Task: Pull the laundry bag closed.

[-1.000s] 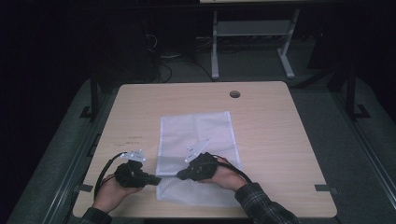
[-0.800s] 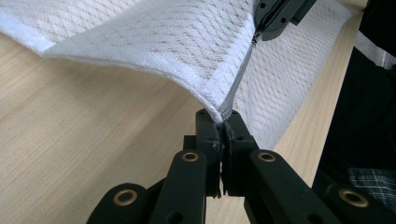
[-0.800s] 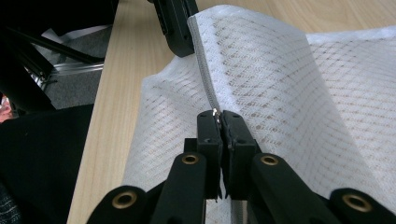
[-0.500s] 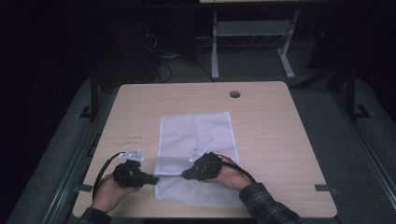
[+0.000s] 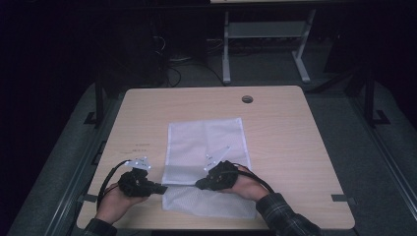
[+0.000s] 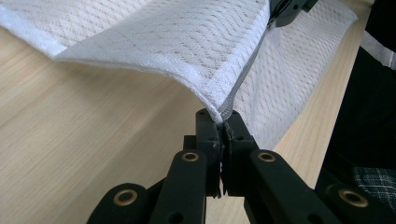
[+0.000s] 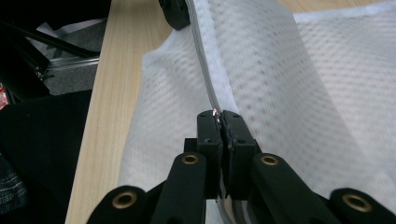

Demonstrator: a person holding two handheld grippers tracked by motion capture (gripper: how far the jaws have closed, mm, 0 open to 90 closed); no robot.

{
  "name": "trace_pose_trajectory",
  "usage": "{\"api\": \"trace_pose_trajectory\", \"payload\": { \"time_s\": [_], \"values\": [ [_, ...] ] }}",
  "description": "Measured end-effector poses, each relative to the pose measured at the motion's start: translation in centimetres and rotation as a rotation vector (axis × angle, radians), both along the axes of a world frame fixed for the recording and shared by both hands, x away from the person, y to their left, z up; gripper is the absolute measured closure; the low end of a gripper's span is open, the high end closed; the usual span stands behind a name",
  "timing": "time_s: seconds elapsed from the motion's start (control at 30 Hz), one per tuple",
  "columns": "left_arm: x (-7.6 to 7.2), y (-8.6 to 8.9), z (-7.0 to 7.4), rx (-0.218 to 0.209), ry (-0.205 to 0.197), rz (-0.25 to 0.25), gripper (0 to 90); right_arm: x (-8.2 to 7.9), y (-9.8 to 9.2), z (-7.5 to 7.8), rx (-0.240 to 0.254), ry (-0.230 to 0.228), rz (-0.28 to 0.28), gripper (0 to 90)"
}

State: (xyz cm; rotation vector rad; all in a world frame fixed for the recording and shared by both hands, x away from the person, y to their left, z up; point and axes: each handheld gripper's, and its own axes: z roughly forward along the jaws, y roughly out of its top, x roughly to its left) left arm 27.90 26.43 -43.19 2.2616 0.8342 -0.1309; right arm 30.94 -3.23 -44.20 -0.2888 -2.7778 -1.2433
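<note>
Left gripper [image 5: 158,187] is pinched tight on the near-left corner of the white mesh zipper bag [image 5: 206,147], lying flat mid-table [image 5: 295,137]. Over to the right gripper [image 5: 200,184]: jaws closed on the metal zipper pull [image 7: 215,113] along the bag's near edge.

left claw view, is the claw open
No, the left claw has its jaws pressed together, pinching the corner of the white mesh bag by its zip edge.
</note>
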Motion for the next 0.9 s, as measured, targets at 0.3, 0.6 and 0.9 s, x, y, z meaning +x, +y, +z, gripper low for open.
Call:
{"api": "trace_pose_trajectory", "payload": {
  "time_s": [0.3, 0.6, 0.9],
  "values": [
    [0.0, -0.2, 0.0, -0.002, 0.003, -0.007, 87.2, -0.2, -0.8, 0.1, 0.004, -0.001, -0.007, 86.9],
    [0.0, 0.1, 0.0, 0.001, 0.002, -0.001, 87.3, -0.2, -1.5, 0.0, 0.002, 0.002, -0.018, 86.8],
    [0.0, 0.2, 0.1, 0.011, 0.0, 0.008, 87.3, -0.4, -2.3, 0.0, -0.004, 0.002, -0.03, 86.8]
  ]
}}
